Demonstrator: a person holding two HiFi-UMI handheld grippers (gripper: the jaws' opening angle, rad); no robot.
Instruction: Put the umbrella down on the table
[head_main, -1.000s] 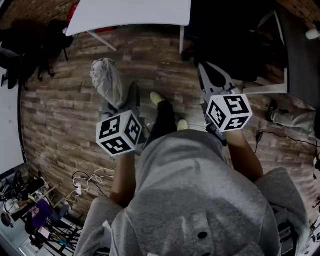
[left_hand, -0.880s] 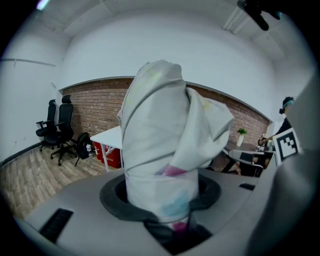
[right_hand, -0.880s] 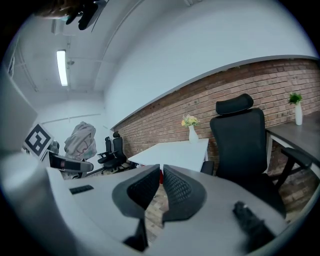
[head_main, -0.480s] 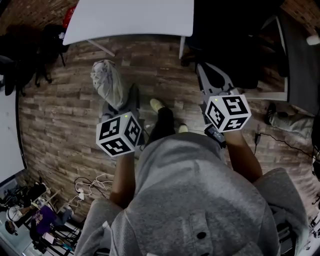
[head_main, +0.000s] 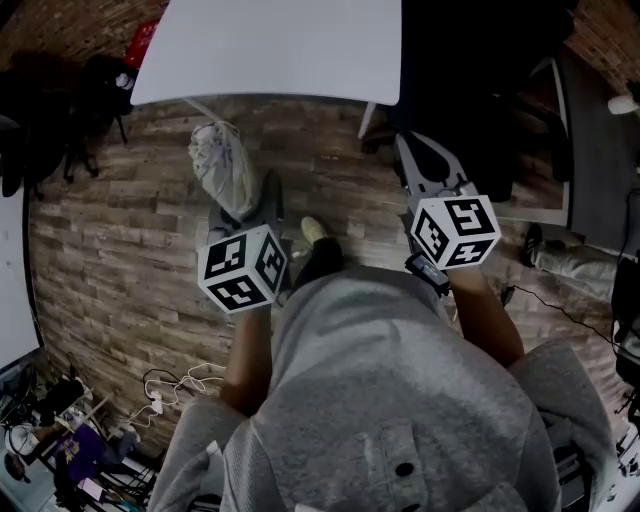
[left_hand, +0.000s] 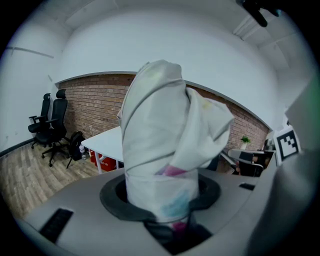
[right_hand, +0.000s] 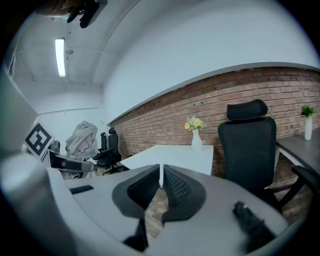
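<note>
Head view: I'm looking steeply down over a grey hoodie (head_main: 380, 400) at a wood-plank floor (head_main: 120, 230). The left gripper (head_main: 245, 205) sits left of centre w/ its marker cube (head_main: 243, 268) toward me. The umbrella (head_main: 220, 165), a folded pale bundle, sticks out fwd of its jaws. It's up in the air over the floor, short of the table (head_main: 270, 50) and not yet down on it. That white table fills the top of the view. The right gripper (head_main: 405, 145) is over on the right, apart from the umbrella, nose toward the table's near corner. One shoe (head_main: 315, 230) shows btwn the two grippers.

Left gripper view: the jaws are clamped on the umbrella's lower end. White fabric w/ pink and blue print rises from btwn them and blocks the middle of the view. Behind it, to the left, I make out the table's edge, a red box (left_hand: 105, 162) under it, office chairs (left_hand: 50, 125) and a brick wall (left_hand: 95, 100).

Right gripper view: the jaws are pressed together at the tips, w/ only a thin slit lower down where floor shows through. Nothing sits btwn them. Ahead is the table w/ a vase of flowers (right_hand: 195, 132) at its far end; can't tell if it stands on it. A black chair (right_hand: 247, 145) is just right of the table. Far left I see the umbrella held up in the left gripper.
</note>
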